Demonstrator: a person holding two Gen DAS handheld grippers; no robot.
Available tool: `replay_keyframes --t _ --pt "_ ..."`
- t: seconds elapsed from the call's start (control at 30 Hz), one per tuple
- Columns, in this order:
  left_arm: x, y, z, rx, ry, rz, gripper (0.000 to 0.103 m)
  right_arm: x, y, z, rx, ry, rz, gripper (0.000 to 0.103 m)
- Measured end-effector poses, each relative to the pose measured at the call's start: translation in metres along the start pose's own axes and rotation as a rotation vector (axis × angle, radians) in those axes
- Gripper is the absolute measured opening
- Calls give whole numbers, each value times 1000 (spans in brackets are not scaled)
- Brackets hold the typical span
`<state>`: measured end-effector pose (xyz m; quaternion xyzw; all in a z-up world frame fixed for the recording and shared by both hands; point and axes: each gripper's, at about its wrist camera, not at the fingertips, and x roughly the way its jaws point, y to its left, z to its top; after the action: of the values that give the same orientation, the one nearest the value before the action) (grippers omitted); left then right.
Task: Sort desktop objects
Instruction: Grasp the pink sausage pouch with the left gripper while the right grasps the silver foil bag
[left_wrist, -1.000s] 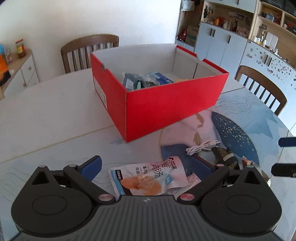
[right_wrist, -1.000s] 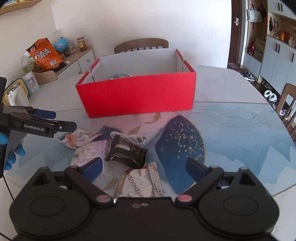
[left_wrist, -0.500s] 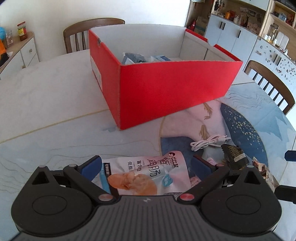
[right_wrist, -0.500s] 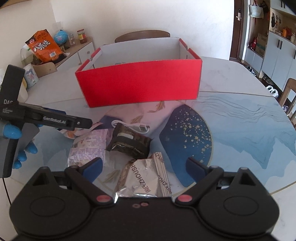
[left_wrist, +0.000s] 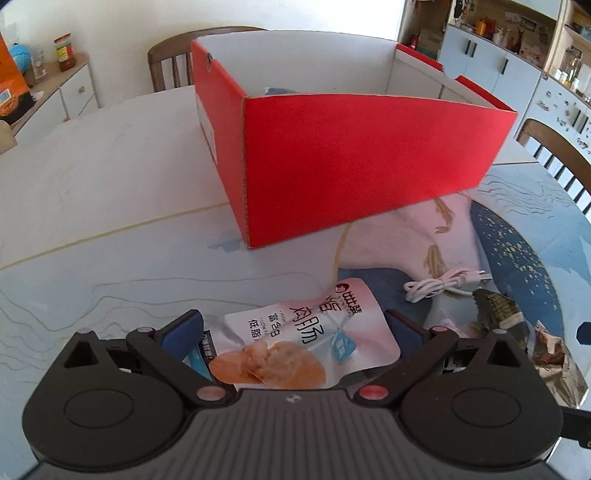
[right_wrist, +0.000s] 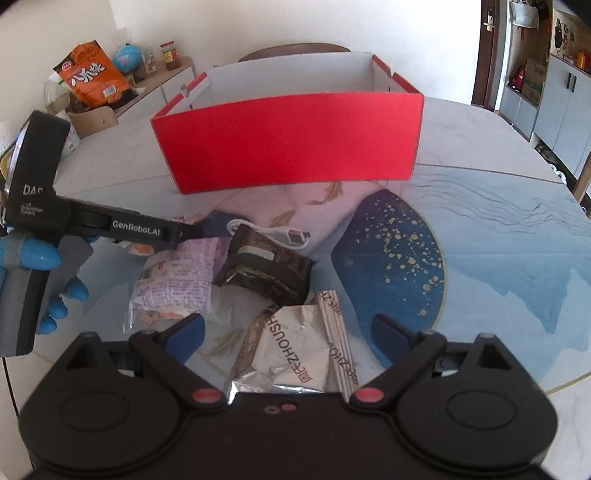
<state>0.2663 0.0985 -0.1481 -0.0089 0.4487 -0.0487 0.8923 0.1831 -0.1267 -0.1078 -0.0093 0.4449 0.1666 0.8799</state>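
Between left jaws: pink pouch (left_wrist: 306, 339), elsewhere hidden.

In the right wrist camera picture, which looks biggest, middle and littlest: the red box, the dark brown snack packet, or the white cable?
1. red box, by far the largest.
2. dark brown snack packet.
3. white cable, the smallest; only part of it shows behind the packet.

The box sits farther from the camera yet looks biggest, so the order is safe.

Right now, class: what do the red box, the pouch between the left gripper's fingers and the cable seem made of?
Red box: apparently corrugated cardboard, matte; fluted edge shows at its corner.
Pink snack pouch: likely plastic film, glossy with highlights.
White cable: probably smooth plastic-sheathed, coiled.
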Motion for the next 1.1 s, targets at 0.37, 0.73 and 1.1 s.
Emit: replay_keyframes --t 0.37,0.73,1.1 --pt "2 -2 -3 18 -28 26 103 15 -4 -5 -4 36 -7 95" --pt "3 -2 -6 36 -41 30 103 24 -6 -9 -3 51 -25 87" --pt "2 1 -5 21 -48 14 101 23 -3 -7 -34 48 -26 70"
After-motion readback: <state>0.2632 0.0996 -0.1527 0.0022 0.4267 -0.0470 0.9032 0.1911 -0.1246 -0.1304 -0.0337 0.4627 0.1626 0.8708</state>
